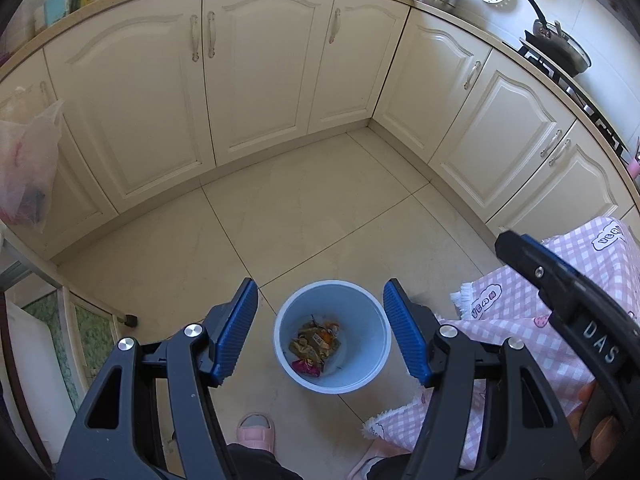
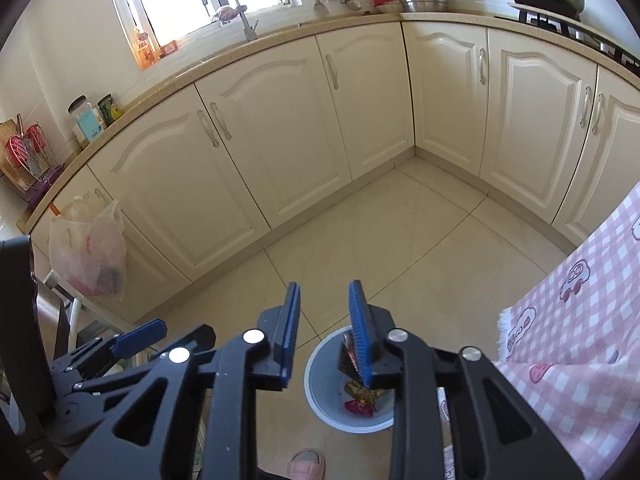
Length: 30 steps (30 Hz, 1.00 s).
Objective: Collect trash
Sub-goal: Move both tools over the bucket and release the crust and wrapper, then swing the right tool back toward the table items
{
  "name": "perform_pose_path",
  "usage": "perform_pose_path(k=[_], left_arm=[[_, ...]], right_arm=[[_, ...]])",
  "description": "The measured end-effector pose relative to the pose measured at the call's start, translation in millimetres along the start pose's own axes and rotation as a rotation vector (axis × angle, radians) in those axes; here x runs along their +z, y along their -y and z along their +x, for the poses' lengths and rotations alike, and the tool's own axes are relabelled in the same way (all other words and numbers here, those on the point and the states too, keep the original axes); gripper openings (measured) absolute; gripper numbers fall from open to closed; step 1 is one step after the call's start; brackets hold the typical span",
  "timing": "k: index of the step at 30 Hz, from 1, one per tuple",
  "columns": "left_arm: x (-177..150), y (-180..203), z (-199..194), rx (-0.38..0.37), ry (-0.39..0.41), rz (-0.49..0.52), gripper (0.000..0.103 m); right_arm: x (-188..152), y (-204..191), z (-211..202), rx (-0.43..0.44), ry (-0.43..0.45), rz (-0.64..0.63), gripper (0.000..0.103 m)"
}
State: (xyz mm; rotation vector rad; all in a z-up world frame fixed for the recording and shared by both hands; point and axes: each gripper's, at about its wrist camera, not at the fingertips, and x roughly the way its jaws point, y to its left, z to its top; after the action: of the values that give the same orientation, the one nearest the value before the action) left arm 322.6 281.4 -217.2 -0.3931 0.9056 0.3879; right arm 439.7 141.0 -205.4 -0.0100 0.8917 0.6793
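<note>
A pale blue bin [image 1: 332, 336] stands on the tiled floor [image 1: 320, 216] of a kitchen, with crumpled snack wrappers [image 1: 316, 346] lying at its bottom. The left gripper [image 1: 320, 332] hangs above it with its blue pads spread wide and nothing between them, the bin showing in the gap. The right gripper [image 2: 325, 332] is also over the bin, a little to its right; its jaws stand partly apart, released, and a dark wrapper [image 2: 347, 354] lies against the inner face of the right pad, above the bin's mouth; whether it clings there or is falling I cannot tell. To the right of the bin a pink checked cloth [image 1: 520, 320] hangs from a table edge. A pink slipper [image 1: 256, 432] shows at the near side. Cream cabinet doors [image 1: 260, 68] run along the far side and right, and a plastic bag [image 2: 90, 252] hangs on the left.
</note>
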Motion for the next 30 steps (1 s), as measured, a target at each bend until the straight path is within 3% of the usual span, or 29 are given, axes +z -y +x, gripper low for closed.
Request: perform_pose_path(k=[12, 25, 30], left_arm=[[-6.6, 43.6, -40.5, -0.080, 0.042, 0.085, 0.062], [-61.2, 192.1, -111.8, -0.278, 0.092, 0.378, 0.063], [-88.8, 261.1, -132.7, -0.363, 0.091, 0.499, 0.068]], right_arm=[[-14.4, 32.0, -71.3, -0.069, 0.074, 0.062, 0.026], [-64.3, 134.7, -246.8, -0.284, 0.290, 0.214, 0.035], [-98.9, 186.2, -315.1, -0.419, 0.364, 0.293, 0.041]])
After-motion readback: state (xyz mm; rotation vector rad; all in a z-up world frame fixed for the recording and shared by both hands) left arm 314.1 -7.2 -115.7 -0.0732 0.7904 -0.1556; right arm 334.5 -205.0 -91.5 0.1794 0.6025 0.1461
